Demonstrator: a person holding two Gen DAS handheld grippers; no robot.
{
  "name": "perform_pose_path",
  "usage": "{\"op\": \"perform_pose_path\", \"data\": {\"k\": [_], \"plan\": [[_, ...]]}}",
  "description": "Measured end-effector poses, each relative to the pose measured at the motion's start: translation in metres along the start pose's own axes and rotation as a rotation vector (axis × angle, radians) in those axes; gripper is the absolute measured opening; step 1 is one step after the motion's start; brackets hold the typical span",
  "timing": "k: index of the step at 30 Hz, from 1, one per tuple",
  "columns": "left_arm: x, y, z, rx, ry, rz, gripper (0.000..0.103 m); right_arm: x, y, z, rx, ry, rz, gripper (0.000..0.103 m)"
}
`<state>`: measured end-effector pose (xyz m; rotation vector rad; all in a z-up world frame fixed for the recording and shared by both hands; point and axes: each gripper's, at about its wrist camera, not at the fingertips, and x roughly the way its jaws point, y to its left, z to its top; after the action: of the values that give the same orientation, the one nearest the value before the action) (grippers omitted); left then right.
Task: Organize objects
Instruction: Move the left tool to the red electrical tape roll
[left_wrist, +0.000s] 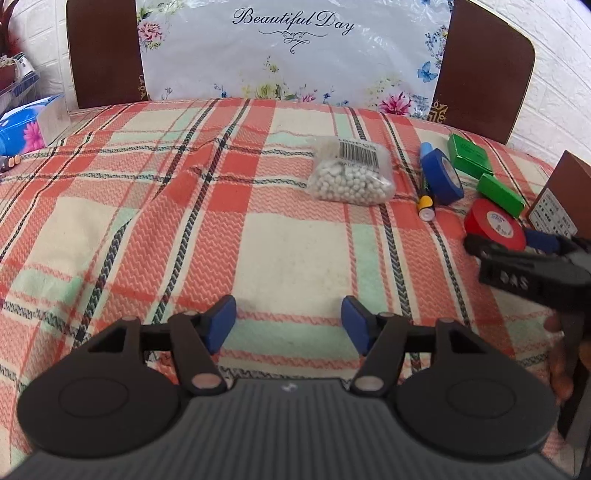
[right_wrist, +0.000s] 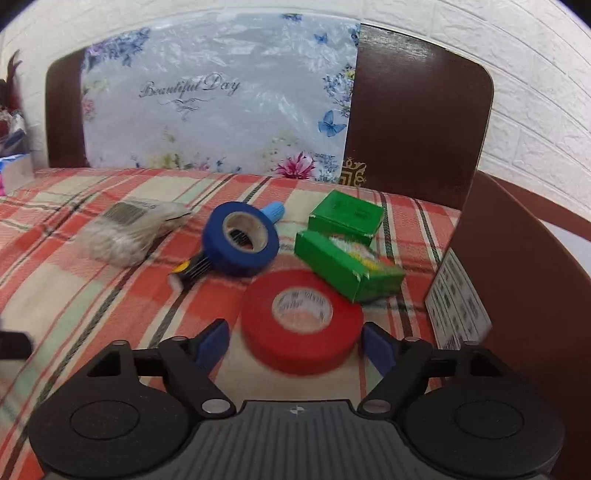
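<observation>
Red tape roll: lies flat on the plaid cloth of the table, between the blue pads of the right gripper; a gap shows on the left side, the right pad sits just beside the roll's rim, whether touching I cannot tell.
Right gripper fingers: spread wide, not pressing on the roll.
Left gripper: fingers apart over bare cloth, nothing between them, well apart from the cluster of things.
Blue tape roll: tilted, leaning on a marker with a light blue cap, just behind the red roll.
Green boxes: two, one behind the other, the nearer one just beside the red roll; its end flap looks open.
Bag of white beads: with a barcode label, left of the marker.
Only in the right wrist view: the hole of the blue roll, the nearer box's open end.
Only in the left wrist view: the right gripper from the side over the red roll's near rim, a blue flowered packet at the table's far left, part of a hand at the right edge.
Brown box: with a printed label, stands right of the red roll, hard by the right finger.
Behind: a dark headboard-like panel draped with a flowered plastic sheet reading "Beautiful Day".
</observation>
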<state>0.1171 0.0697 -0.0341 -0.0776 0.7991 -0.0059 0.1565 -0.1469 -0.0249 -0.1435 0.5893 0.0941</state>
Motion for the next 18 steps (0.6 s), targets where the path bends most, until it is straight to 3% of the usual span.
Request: {"op": "perform_pose_path", "data": {"k": [6,14,16,18], "plan": [[0.000,0.000,0.001,-0.004,0.004,0.002,0.066,-0.015,-0.006,-0.009,0.068,0.020,0.039,0.073],[-0.010,-0.005,-0.005,-0.004,0.042,0.025,0.067,-0.128,0.028,-0.079,-0.017,-0.004,0.173,0.073],[-0.018,-0.009,-0.007,-0.011,0.077,-0.017,0.067,-0.154,0.033,-0.097,-0.045,-0.021,0.193,0.073],[-0.029,-0.018,-0.009,-0.018,0.115,-0.113,0.067,-0.169,0.036,-0.107,-0.076,-0.039,0.189,0.073]]}}
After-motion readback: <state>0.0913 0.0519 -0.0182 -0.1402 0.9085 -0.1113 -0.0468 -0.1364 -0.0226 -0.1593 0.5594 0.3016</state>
